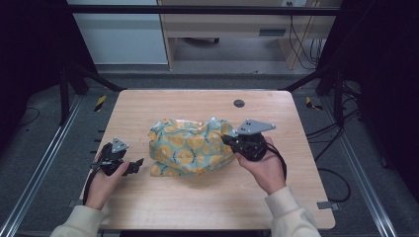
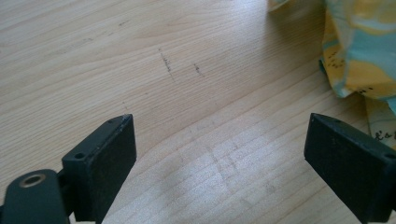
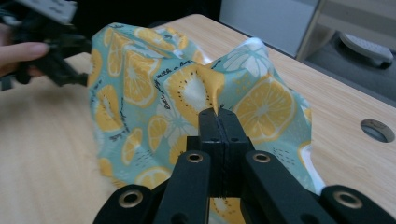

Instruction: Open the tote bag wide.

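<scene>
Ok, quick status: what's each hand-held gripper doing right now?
Left hand-held gripper: open, nothing between its jaws, beside the lemon-print cloth.
Right hand-held gripper: shut on a fold of the lemon-print cloth.

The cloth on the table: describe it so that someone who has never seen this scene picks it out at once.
Start at the light wooden table and go to its middle, between the two hands. There lies a crumpled cloth, its right edge pinched in the shut right gripper. Its teal ground printed with yellow lemon slices sets it apart from the bare wood and the black grippers.
</scene>
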Demonstrator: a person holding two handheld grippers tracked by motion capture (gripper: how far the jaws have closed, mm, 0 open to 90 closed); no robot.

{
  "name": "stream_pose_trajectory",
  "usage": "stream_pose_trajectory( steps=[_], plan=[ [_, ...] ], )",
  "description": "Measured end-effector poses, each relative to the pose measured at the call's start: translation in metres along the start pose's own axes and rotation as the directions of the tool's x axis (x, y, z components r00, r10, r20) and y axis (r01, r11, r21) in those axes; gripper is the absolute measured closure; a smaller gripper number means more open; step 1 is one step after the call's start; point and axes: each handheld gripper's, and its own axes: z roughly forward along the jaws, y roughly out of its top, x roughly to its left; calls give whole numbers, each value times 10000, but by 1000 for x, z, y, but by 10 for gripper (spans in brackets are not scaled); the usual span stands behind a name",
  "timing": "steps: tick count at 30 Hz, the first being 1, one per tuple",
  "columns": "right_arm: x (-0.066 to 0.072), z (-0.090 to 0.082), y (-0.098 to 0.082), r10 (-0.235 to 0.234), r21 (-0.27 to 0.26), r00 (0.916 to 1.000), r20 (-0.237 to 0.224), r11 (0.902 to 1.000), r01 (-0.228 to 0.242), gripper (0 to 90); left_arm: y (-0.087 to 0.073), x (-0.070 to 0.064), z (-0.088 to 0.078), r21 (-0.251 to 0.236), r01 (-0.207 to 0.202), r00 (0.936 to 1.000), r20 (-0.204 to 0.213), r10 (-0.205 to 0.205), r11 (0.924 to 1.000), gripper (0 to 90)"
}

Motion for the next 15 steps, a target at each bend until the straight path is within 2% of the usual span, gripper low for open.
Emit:
stream_pose_trajectory(
  steps=[1, 3, 5, 7, 9, 10, 11, 12, 15],
  plan=[
    [0, 0, 0, 0, 0, 10000, 0, 10000, 0, 900, 0, 0, 0, 0, 0, 10000, 0, 0, 10000, 90],
    [10, -9, -7, -115, -208, 9998, -191, 9997, 111, 900, 0, 0, -1, -10, 10, 10000, -20, -10, 10000, 90],
    [20, -16, -19, -300, -242, 9991, -302, 9993, 292, 900, 0, 0, -2, -37, -12, 10000, -42, 12, 10000, 90],
    [27, -19, -31, -258, -260, 9987, -429, 9994, 247, 900, 0, 0, -2, -35, 3, 10000, -45, -3, 10000, 90],
    [33, -21, -47, -180, -133, 9984, -541, 9998, 173, 900, 0, 0, -1, -10, 10, 10000, -59, -10, 10000, 90],
    [33, -21, -47, -180, -133, 9984, -541, 9998, 173, 900, 0, 0, -2, -15, 8, 10000, -66, -8, 10000, 90],
    [36, -20, -57, -152, 7, 9976, -670, 9999, 152, 900, 0, 0, -2, -27, 1, 10000, -69, -1, 10000, 90],
    [36, -20, -57, -152, 7, 9976, -670, 9999, 152, 900, 0, 0, -2, -30, -4, 10000, -60, 3, 10000, 90],
    [37, -13, -74, 18, 369, 9974, -720, 9993, 8, 900, 0, -1, -1, 30, -27, 10000, 9, 27, 10000, 92]
  ],
)
